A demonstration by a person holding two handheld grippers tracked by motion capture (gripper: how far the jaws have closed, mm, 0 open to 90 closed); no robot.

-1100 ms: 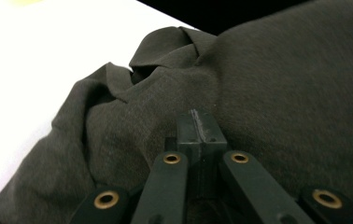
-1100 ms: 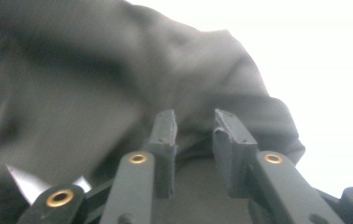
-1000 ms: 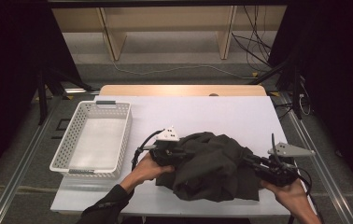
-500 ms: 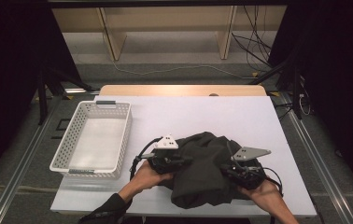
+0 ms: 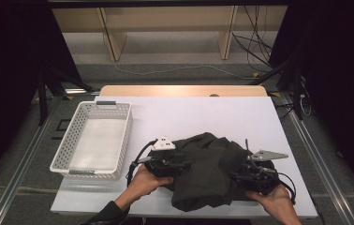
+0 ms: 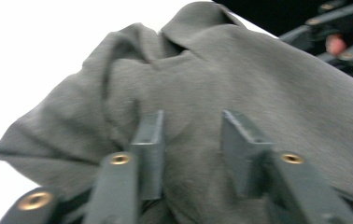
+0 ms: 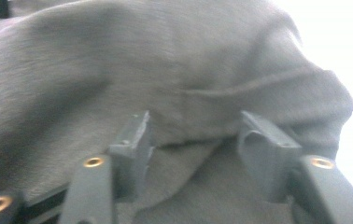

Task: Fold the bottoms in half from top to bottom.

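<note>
A dark cloth (image 5: 212,168) lies bunched at the near edge of the white table (image 5: 203,115). The left gripper (image 5: 177,166) and right gripper (image 5: 240,178) press into its sides, jaws apart. Far left sits a white basket (image 5: 67,152). No readable writing.

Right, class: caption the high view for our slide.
Two hand-held grippers, left and right, press into a dark garment beside a white basket.
</note>
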